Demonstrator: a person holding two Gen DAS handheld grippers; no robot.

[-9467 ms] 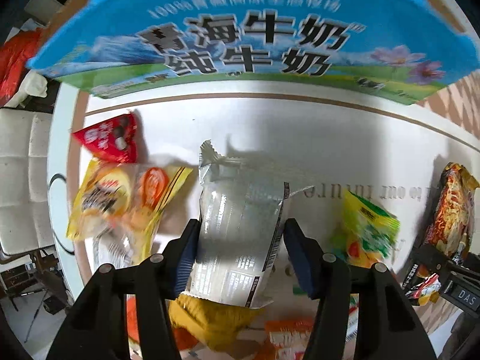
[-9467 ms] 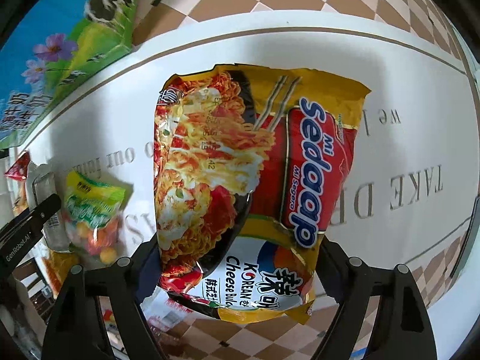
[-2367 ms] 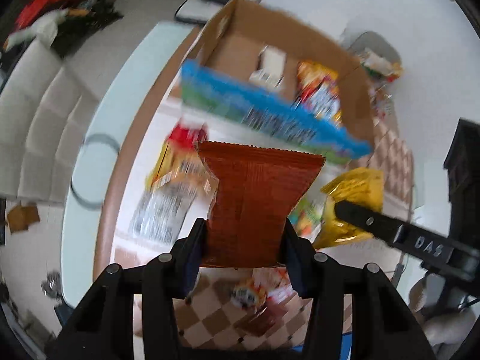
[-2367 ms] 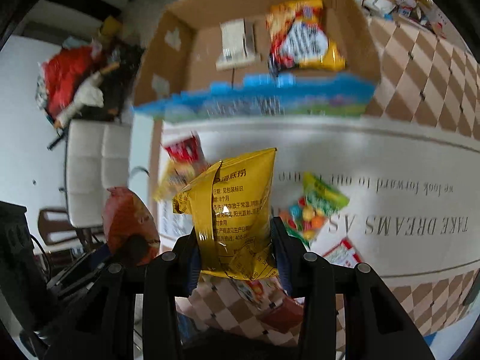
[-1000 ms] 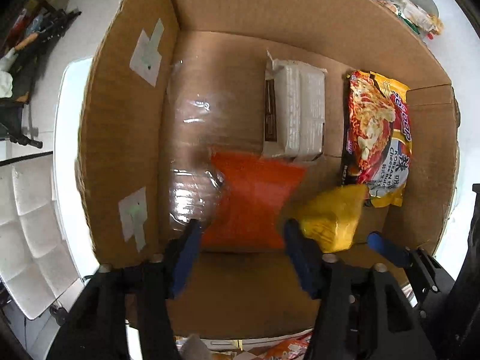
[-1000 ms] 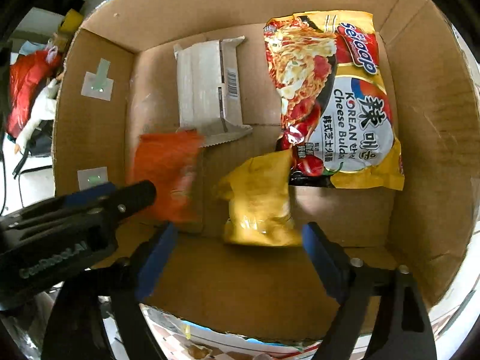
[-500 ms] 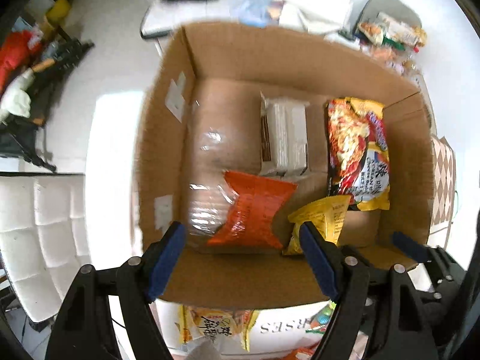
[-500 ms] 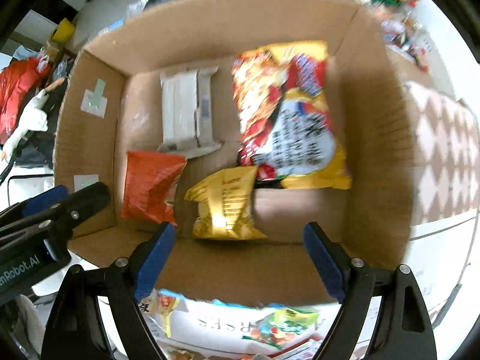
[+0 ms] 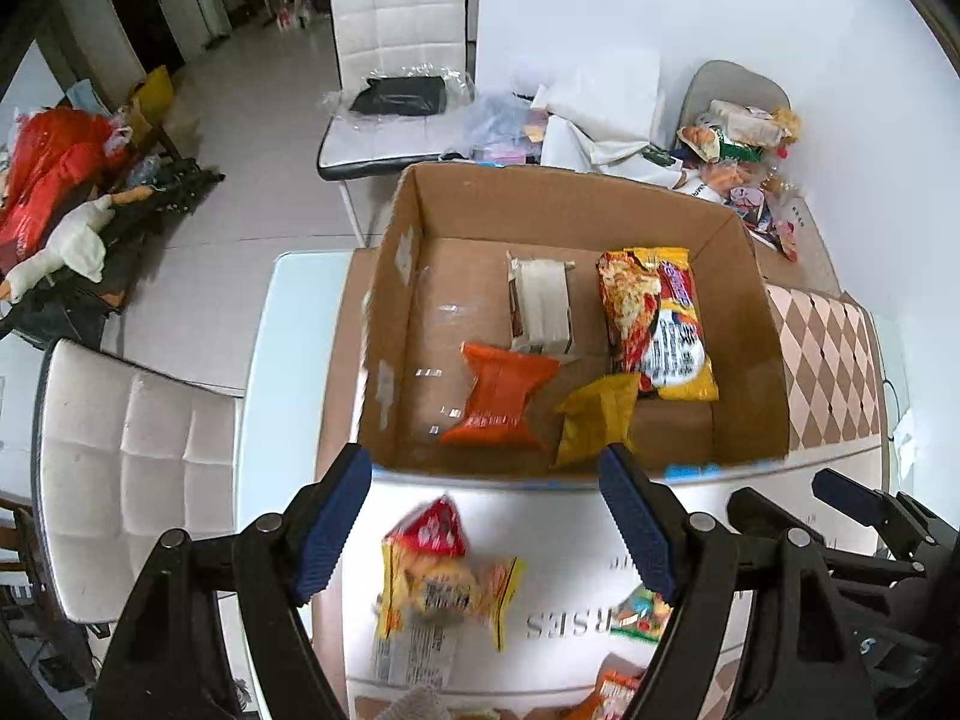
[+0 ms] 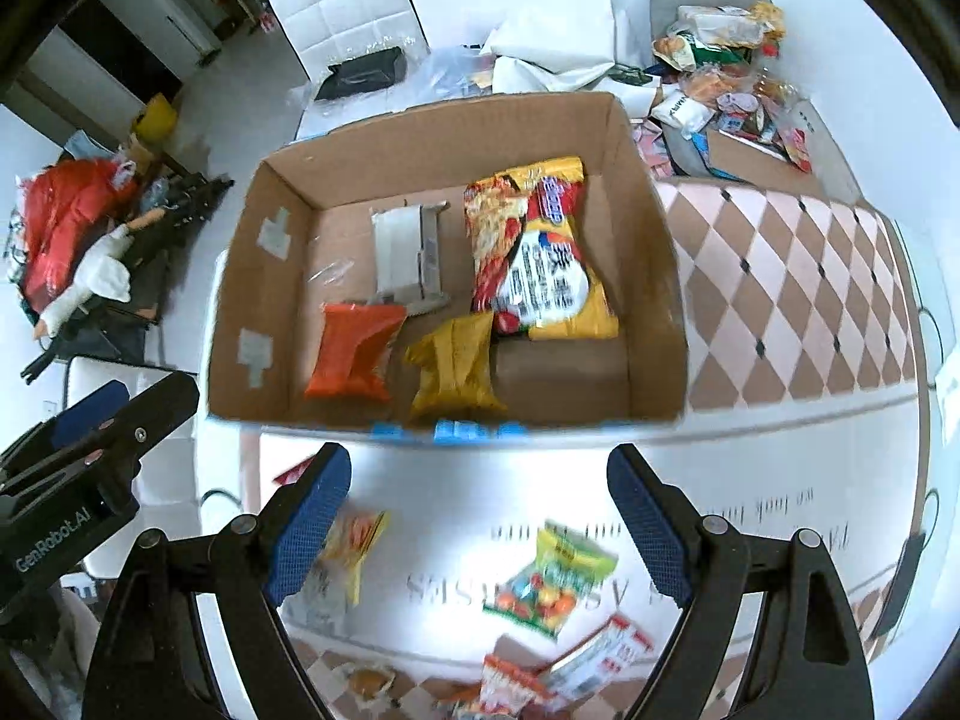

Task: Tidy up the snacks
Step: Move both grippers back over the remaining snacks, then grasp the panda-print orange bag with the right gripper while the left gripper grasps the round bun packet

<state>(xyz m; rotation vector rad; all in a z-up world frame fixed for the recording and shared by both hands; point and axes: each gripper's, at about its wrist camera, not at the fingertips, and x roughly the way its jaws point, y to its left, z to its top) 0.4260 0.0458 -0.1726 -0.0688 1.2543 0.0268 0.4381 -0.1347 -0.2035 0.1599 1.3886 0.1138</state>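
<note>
Both my grippers, left point(image 9: 483, 531) and right point(image 10: 480, 531), gape wide and empty above the table point(image 10: 780, 480). The box point(image 10: 654, 276) sits ahead; loose snacks lie below. The green pack point(image 10: 555, 582) is nearest my right, its length slanting away leftward.

Left gripper point(image 10: 90, 420) side, seen in the right wrist view: white lettering "GenRobot.AI".

Bench point(image 9: 576, 618) top, left wrist view: grey capitals upside down, only "RSES" can be made out.

Bench top, right wrist view: the same capitals upside down and blurred, with a smaller line of print above them; neither can be read.

Noodle packet point(image 10: 540, 258) in the box: blue and black print on the front, too blurred to read.

Loose packets on the bench: print too blurred to read.
</note>
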